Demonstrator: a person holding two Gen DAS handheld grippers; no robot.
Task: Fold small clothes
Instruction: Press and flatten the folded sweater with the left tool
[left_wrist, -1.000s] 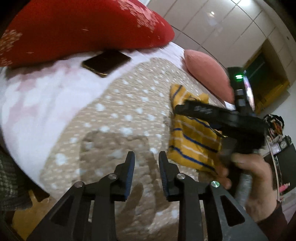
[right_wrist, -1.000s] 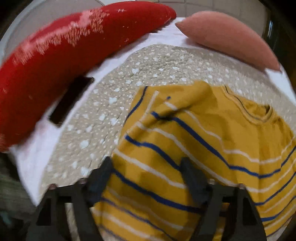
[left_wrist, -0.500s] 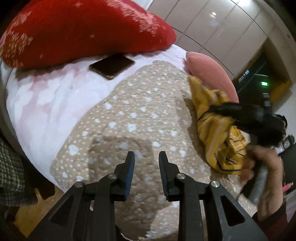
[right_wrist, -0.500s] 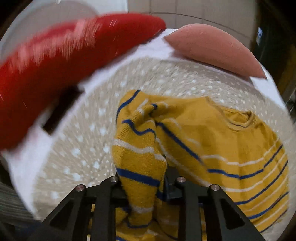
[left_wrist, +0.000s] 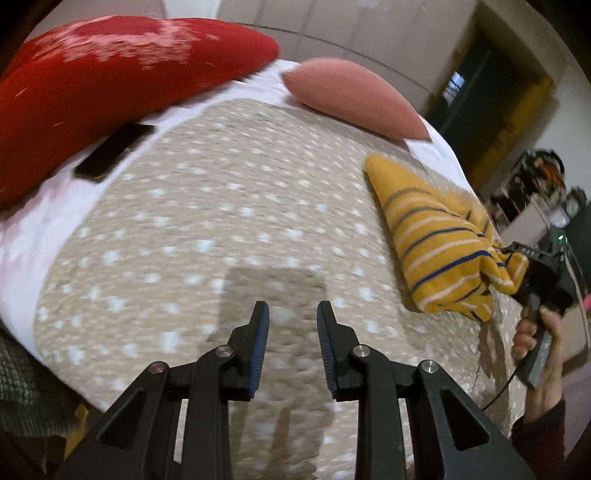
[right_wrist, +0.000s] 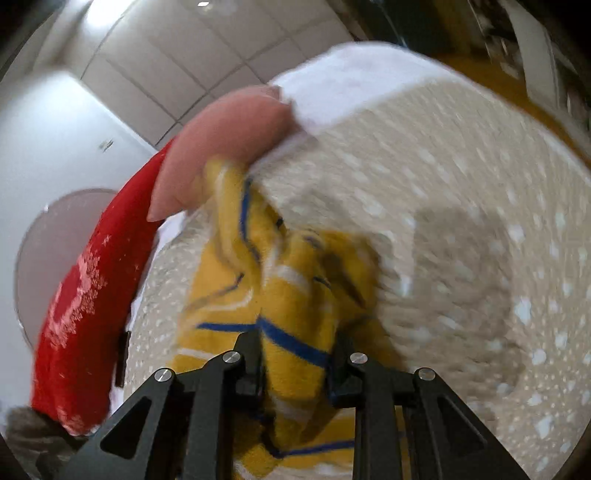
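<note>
The left gripper (left_wrist: 291, 321) hovers with a narrow gap between its empty fingers, above the dotted beige blanket (left_wrist: 221, 221), which lies bare ahead of it. Right of that stretch, the right gripper (right_wrist: 295, 354) pinches the bunched yellow striped shirt (left_wrist: 439, 251), lifted near the blanket's right edge. Beyond the blanket sit a dark phone (left_wrist: 112, 153), a pink cushion (left_wrist: 351, 96) and a red pillow (left_wrist: 110, 77).

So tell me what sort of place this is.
Most likely a bedroom: the yellow striped garment lies on a bed with a dotted beige blanket, a red pillow and a pink pillow at its head.
</note>
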